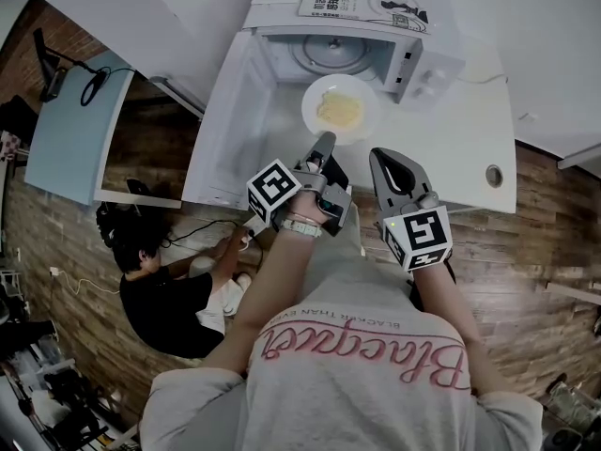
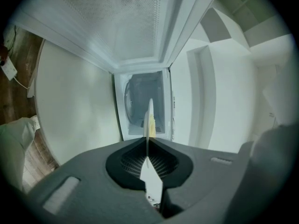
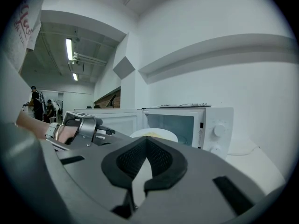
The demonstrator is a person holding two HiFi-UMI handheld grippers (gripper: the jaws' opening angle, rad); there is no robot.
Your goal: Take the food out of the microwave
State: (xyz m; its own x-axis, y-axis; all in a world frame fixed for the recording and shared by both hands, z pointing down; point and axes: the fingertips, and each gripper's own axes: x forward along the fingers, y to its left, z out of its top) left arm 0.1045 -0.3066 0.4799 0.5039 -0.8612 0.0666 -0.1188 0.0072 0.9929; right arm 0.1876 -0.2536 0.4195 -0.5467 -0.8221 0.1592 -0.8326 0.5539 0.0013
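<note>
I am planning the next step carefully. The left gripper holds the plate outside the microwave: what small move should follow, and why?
Probably lower the plate onto the bare white counter in front of the microwave. The left gripper pinches only its rim, so the plate and its yellow food hang unsupported, and the right gripper is shut and empty.

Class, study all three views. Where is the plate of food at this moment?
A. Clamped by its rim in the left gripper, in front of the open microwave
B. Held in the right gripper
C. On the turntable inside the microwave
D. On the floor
A: the left gripper is shut on the rim of the plate, outside the open microwave; the right gripper is shut on nothing.
</note>
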